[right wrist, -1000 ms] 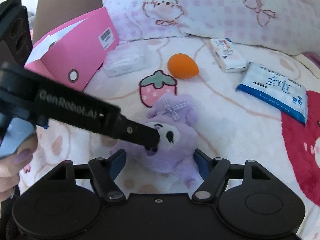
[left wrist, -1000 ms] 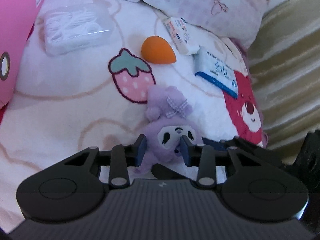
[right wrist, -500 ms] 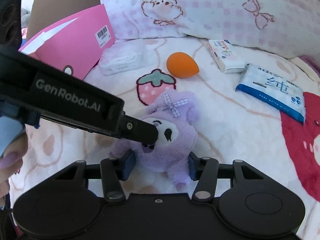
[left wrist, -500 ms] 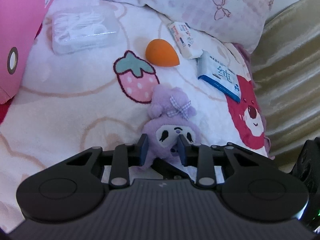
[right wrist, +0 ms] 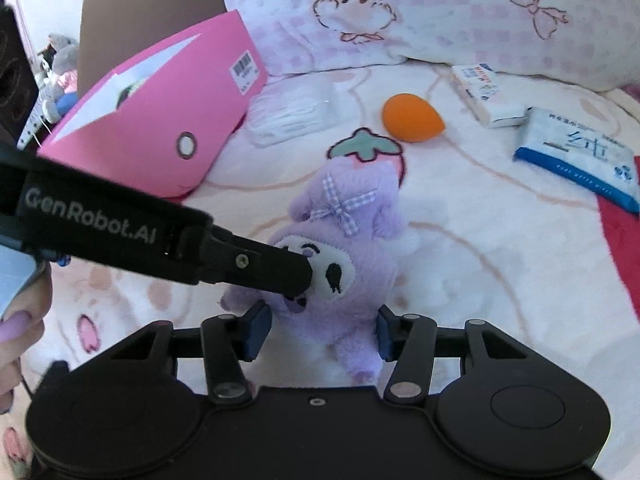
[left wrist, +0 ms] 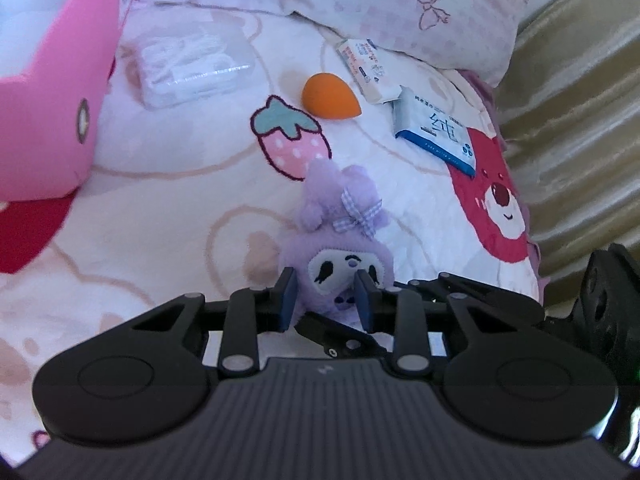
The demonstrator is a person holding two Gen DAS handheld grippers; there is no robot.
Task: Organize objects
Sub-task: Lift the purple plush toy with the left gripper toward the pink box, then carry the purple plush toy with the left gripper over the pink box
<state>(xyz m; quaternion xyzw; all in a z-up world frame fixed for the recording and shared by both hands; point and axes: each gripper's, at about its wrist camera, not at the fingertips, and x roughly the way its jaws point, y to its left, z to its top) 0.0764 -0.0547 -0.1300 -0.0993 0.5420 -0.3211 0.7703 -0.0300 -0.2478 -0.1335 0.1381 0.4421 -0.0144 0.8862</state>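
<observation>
On the left wrist view, the left gripper (left wrist: 325, 296) pinches the purple plush (left wrist: 340, 240) at its chin. From the right wrist view, the right gripper (right wrist: 318, 330) has just been closing and seems to clasp its body — contact looks likely. Orange sponge (right wrist: 412, 117), tissue pack (right wrist: 580, 156) and pink folder (right wrist: 160, 120) lie unsorted on the blanket (right wrist: 500, 260) — most work remains.

two close downward views, shared plush (left wrist: 336, 252)

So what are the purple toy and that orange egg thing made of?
Purple toy: plush fabric, going by its fuzzy nap, with a gingham cloth bow and a flat white stitched face. Orange egg: probably soft foam, like a makeup sponge; smooth, matte, no shine. Cannot be certain.
</observation>
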